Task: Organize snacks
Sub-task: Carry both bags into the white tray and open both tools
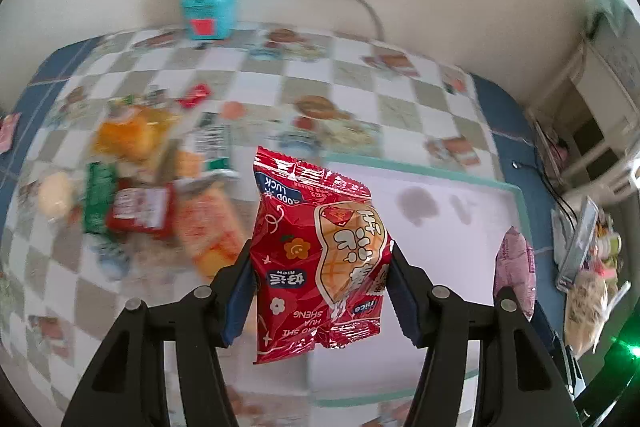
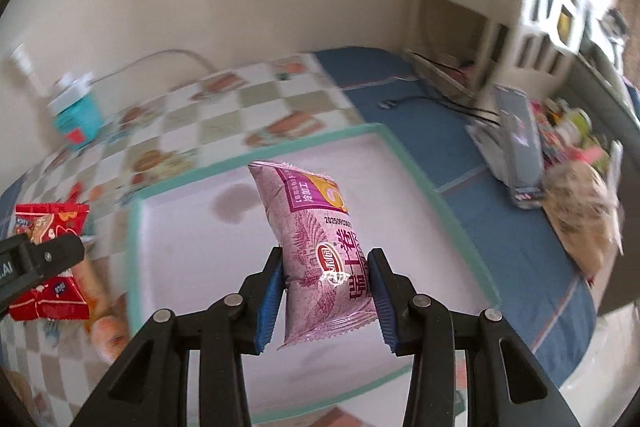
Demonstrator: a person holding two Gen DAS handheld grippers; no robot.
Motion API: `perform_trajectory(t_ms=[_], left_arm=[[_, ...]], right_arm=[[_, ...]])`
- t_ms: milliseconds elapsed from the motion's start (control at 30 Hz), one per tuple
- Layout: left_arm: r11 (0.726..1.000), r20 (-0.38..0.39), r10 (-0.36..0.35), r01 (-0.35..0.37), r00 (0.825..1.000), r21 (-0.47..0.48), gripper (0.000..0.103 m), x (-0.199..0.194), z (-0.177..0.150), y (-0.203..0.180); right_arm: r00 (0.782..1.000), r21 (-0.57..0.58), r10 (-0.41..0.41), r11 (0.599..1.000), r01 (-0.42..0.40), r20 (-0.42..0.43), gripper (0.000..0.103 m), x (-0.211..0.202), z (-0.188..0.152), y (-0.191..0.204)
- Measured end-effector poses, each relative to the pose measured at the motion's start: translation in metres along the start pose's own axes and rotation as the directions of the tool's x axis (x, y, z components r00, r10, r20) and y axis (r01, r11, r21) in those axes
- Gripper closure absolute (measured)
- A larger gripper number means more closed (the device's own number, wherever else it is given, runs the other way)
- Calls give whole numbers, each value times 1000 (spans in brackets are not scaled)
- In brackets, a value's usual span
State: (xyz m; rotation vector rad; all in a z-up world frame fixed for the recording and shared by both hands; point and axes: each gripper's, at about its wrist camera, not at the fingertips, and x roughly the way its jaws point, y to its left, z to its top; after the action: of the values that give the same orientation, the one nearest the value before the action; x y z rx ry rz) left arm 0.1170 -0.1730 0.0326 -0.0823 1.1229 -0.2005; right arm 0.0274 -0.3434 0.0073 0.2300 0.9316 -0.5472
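Between the blue pads of the left gripper, a red snack packet is hanging upside down, its printed lettering inverted, with both fingers pressing against its sides. It is being held in the air above the near-left edge of a shallow white tray with a teal rim. Over the tray's white floor, the right gripper is clamping a pink snack packet in the same way, its pads squeezing the packet's lower half while the crimped top is leaning toward the far side. That pink packet is also showing at the right of the left wrist view, and the red one is appearing at the left of the right wrist view, so the two are hanging beside each other but apart.

Left of the tray, a blurred pile of loose snacks is lying on the checkered tablecloth. At the far edge of the table, against the cream wall, a small teal box is standing. Beyond the tablecloth's blue border, to the right, a cluttered heap of bags is sitting.
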Motion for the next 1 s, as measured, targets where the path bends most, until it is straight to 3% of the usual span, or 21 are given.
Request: perform_trajectory(t_ms=[100, 200, 267, 300, 400, 467, 533, 700, 867, 1000], left_arm=[[999, -20, -18, 19, 1000, 37, 41, 13, 0, -23], [997, -30, -53, 55, 998, 53, 39, 24, 0, -39], [995, -42, -84, 86, 996, 48, 24, 31, 0, -44], [995, -44, -92, 94, 995, 43, 13, 34, 0, -45], [997, -47, -75, 76, 996, 29, 12, 40, -2, -41], [999, -47, -36, 37, 998, 10, 11, 41, -1, -31], [999, -29, 29, -30, 999, -13, 8, 39, -1, -14], [984, 8, 132, -130, 991, -120, 7, 28, -3, 41], [944, 39, 215, -198, 976, -264, 7, 6, -1, 110], [894, 81, 285, -234, 955, -382, 6, -21, -4, 162]], right_arm=[[999, 58, -35, 998, 36, -14, 59, 5, 1, -20], [997, 109, -70, 991, 72, -23, 52, 10, 2, -35], [996, 126, -91, 988, 93, -19, 32, 11, 3, -39], [996, 128, -89, 988, 91, -20, 31, 10, 3, -41], [997, 136, -75, 988, 78, -27, 20, 13, 4, -41], [997, 129, -71, 989, 75, -34, 6, 14, 4, -38], [998, 117, -52, 992, 56, -39, 0, 16, 4, -33], [999, 96, 1, 995, 2, -32, 0, 11, 4, -20], [999, 74, 49, 996, -47, -21, 0, 4, 2, 0], [996, 14, 83, 996, -83, -10, 0, -4, -1, 26]])
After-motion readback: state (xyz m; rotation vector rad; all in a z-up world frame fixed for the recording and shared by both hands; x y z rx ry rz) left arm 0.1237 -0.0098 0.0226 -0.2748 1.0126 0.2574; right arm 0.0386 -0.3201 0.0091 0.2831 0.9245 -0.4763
